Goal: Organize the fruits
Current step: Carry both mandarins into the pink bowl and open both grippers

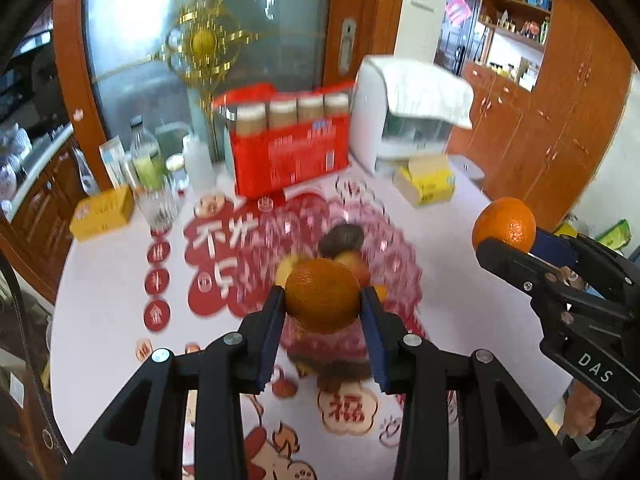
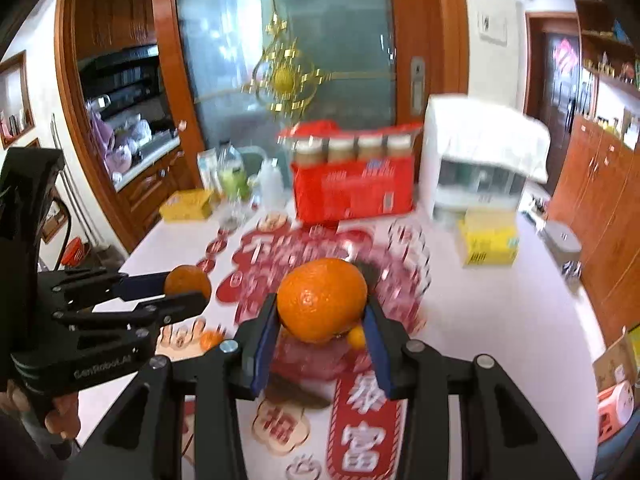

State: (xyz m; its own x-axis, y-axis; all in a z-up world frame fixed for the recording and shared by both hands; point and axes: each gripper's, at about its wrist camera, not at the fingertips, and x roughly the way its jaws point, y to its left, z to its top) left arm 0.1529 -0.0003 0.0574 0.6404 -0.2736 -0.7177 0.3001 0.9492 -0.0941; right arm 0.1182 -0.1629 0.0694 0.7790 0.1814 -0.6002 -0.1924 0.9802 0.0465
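Note:
My left gripper (image 1: 322,300) is shut on an orange (image 1: 322,294) and holds it above a clear glass fruit bowl (image 1: 376,220). In the bowl lie a dark avocado (image 1: 342,238) and a reddish-yellow fruit (image 1: 354,264). My right gripper (image 2: 322,316) is shut on a second orange (image 2: 322,300), also above the bowl (image 2: 408,264). Each gripper shows in the other's view: the right one (image 1: 505,240) at the right edge, the left one (image 2: 188,286) at the left. A small orange fruit (image 2: 210,339) lies on the table.
A red box of jars (image 1: 290,148), a white appliance under a cloth (image 1: 404,116), yellow boxes (image 1: 430,180) (image 1: 102,212), bottles (image 1: 148,156) and a glass (image 1: 158,208) stand along the table's back. Red paper decorations (image 1: 346,408) cover the white tablecloth. Wooden cabinets (image 1: 560,120) stand to the right.

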